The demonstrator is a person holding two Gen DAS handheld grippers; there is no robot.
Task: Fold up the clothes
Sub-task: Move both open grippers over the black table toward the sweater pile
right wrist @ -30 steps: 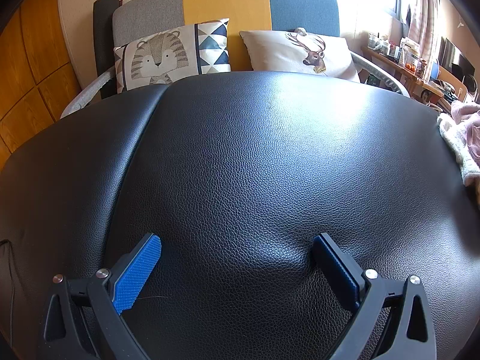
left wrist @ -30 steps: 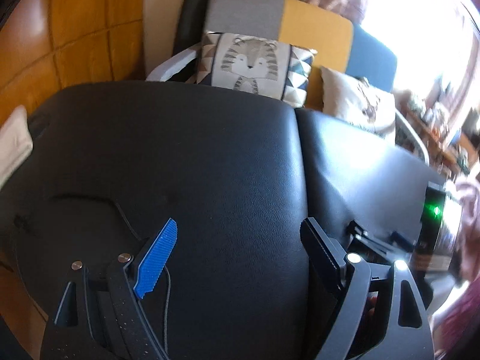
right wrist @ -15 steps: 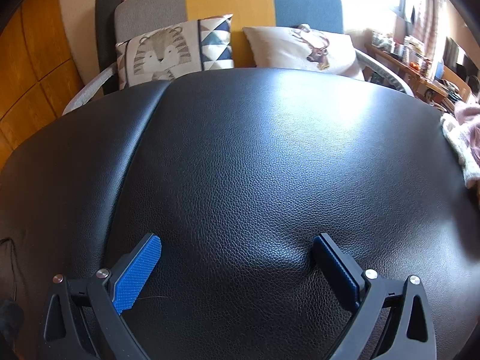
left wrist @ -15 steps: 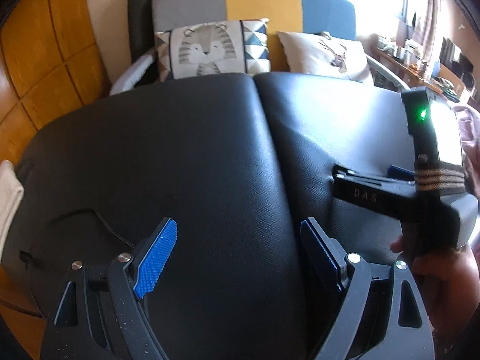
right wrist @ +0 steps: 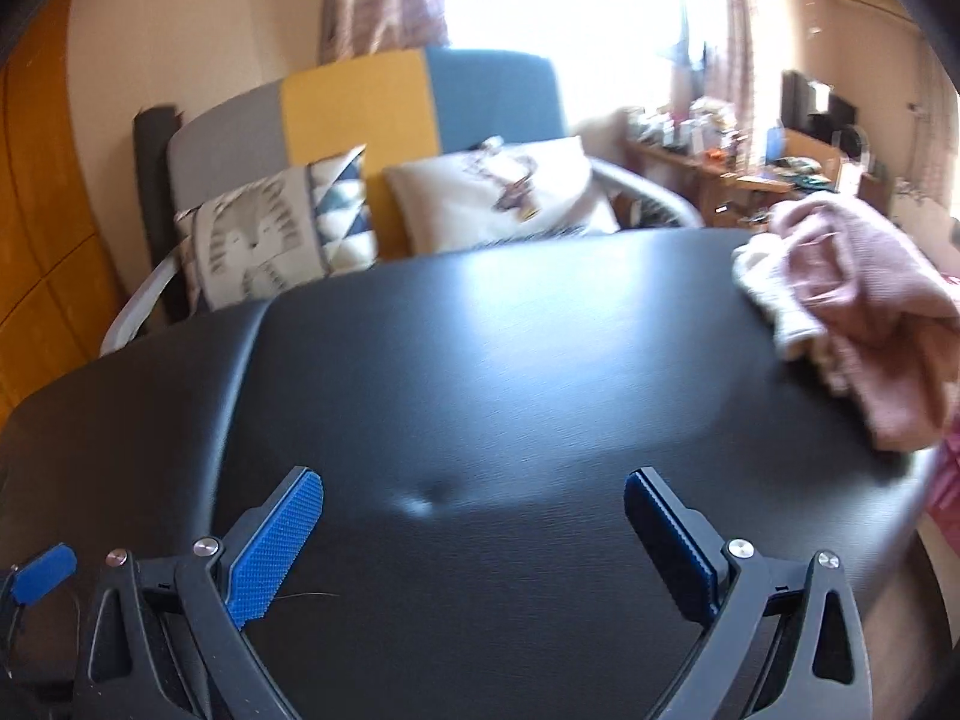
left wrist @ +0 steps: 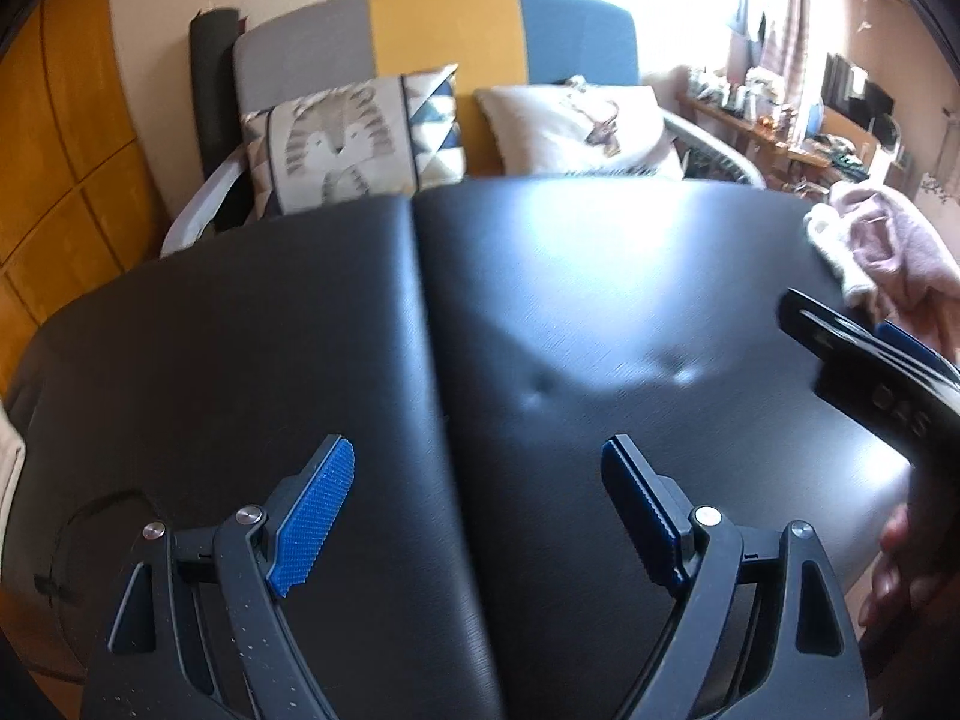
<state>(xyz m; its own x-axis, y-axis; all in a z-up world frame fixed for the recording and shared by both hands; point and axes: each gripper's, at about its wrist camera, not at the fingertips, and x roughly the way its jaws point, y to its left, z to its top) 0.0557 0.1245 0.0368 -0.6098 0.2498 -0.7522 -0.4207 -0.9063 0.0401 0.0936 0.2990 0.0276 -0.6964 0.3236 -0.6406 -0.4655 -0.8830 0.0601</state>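
Evidently folding had not begun: both the left gripper (left wrist: 477, 495) and the right gripper (right wrist: 474, 531) were held spread wide and empty over the black cushion (right wrist: 510, 372). A crumpled pink garment (right wrist: 852, 294) lay at right of frame; a reach and grasp was judged to be required next

both wrist views low, forward, sharing black cushion (left wrist: 540, 312) (right wrist: 510, 360)

Clothes (right wrist: 852, 306) on cushion (right wrist: 510, 372) far right edge; two pillows (right wrist: 276, 228) on sofa (right wrist: 360, 96) behind cushion.
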